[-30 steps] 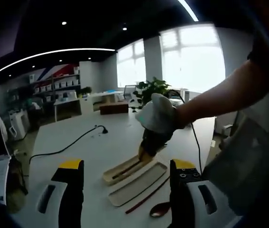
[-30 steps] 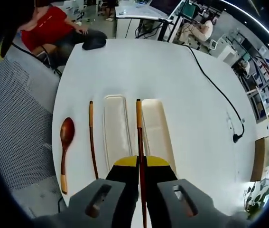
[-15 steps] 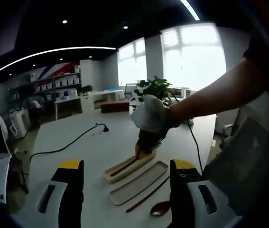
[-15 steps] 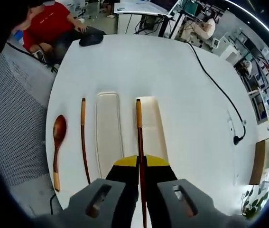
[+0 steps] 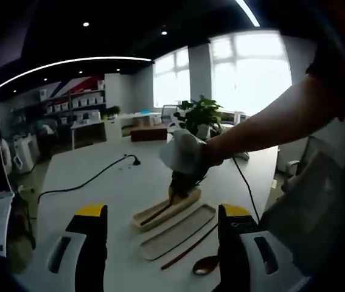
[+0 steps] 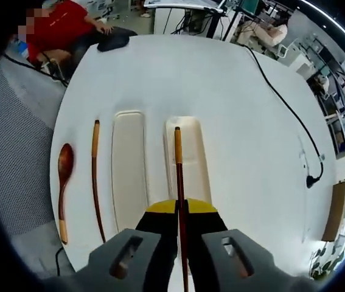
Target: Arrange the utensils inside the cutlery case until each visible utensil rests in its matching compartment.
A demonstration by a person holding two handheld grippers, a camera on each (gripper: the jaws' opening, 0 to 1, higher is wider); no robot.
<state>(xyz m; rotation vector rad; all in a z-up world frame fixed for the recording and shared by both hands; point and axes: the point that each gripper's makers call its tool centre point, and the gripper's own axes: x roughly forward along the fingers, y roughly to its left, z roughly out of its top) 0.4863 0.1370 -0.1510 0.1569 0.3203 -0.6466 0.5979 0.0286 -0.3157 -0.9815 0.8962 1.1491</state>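
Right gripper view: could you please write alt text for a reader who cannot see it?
The right gripper is shut on a chopstick held over the right tray on a white table. An empty tray, a second chopstick and a wooden spoon lie left.

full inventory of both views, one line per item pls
Tray halves: 2, cream, side by side mid-table.
Held chopstick: 1, dark red-brown with tan tip, over the right-hand tray.
Loose chopstick: 1, same colours, on the table left of the trays.
Spoon: 1, brown wood, leftmost, near the table edge.
Table: 1, white.
Cable: 1, black, across the table.
Plant: 1, green, background.
Right gripper: shut on the held chopstick.
Left gripper: open, empty.
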